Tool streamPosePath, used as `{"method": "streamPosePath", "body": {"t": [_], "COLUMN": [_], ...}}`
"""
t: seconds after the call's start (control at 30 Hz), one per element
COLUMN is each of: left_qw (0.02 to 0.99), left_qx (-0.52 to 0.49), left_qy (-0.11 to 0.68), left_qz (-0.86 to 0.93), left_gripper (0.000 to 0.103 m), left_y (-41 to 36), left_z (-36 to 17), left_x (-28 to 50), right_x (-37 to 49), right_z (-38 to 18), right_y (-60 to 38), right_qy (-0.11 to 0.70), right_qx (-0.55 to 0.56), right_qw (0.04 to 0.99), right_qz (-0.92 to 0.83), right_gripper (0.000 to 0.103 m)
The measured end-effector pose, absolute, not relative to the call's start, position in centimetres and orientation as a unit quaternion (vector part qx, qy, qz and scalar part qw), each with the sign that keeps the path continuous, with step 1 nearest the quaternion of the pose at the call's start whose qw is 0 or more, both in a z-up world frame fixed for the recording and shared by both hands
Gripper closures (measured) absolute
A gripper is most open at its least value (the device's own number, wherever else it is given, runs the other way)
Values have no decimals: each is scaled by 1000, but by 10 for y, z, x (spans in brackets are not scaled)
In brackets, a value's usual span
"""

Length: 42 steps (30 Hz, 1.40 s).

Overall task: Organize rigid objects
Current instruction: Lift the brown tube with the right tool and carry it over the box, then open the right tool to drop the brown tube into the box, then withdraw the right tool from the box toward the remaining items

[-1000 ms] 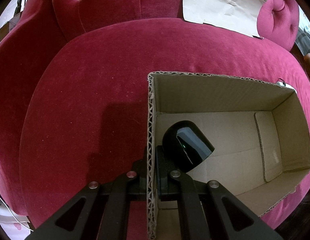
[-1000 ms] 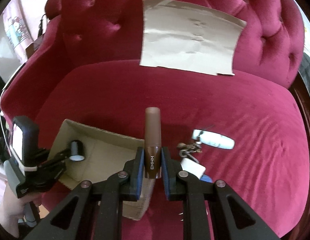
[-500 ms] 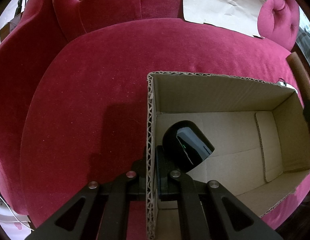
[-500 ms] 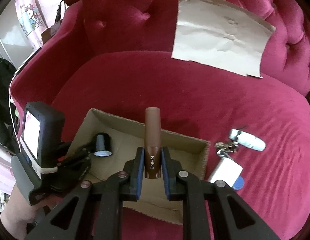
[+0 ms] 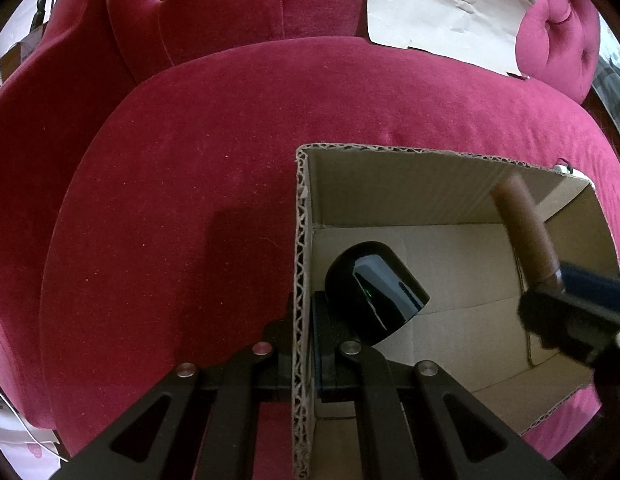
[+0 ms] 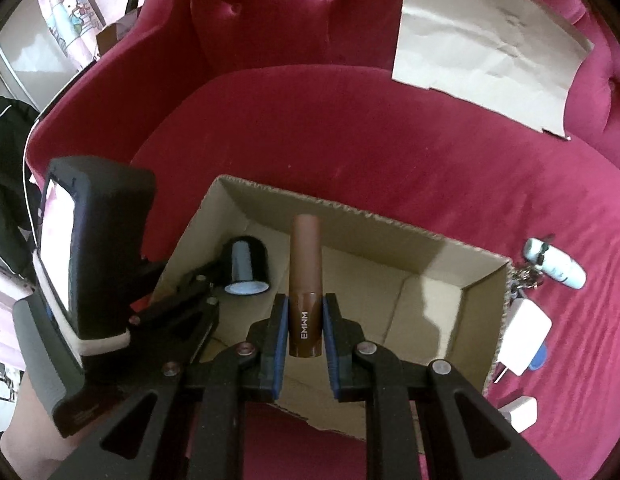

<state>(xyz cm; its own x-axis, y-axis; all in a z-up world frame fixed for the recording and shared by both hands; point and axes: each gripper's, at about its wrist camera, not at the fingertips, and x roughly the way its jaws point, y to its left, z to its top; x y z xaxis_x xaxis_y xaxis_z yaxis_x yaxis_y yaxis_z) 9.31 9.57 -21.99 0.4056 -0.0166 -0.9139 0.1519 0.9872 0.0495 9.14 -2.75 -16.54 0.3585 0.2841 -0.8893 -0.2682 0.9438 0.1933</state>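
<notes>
One brown tube (image 6: pixel 305 280), earlier beside, now over the cardboard box (image 6: pixel 390 224).

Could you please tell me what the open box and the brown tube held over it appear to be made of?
Box: corrugated cardboard, matte tan; the fluted layer shows along its cut top edges. Brown tube: probably plastic, smooth with a soft satin sheen, printed white letters near its base; it looks like a lipstick case, though metal under a coating cannot be ruled out.
</notes>
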Motion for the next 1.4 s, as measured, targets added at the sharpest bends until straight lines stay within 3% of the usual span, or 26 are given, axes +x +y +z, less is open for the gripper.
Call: {"method": "streamPosePath", "body": {"t": [0.47,0.5,0.53,0.57,0.77,0.87,1.0,1.4], "left_qw": [836,836,836,836,836,836,836,835], "left_qx": [64,63,64,62,64,64,64,65], "left_qy": [543,543,543,544,543,543,543,544], "left_qz": [-50,-50,-49,-49,-49,-49,-49,-48], "left_gripper": [99,99,98,98,98,98,98,98], "left_y": [96,96,96,96,95,95,95,95], "left_z": [-219,-219,-218,-218,-217,-217,-218,-218], "left_x": [94,94,94,94,93,93,94,94], "right_x": [102,103,102,103,110,109,106,89], "right_z": [-182,-182,-182,-181,-183,-177,-172,-151], "right_y": [-30,-30,-31,-32,-47,-48,-47,-53], "right_qy": [552,551,550,549,553,541,532,511], "right_qx": [14,14,14,14,18,18,8,-4], "right_qw": [817,818,819,821,823,829,835,849], "right_qz": [166,165,163,157,132,138,138,134], "right_gripper": [85,81,64,55,20,9,1,0]}}
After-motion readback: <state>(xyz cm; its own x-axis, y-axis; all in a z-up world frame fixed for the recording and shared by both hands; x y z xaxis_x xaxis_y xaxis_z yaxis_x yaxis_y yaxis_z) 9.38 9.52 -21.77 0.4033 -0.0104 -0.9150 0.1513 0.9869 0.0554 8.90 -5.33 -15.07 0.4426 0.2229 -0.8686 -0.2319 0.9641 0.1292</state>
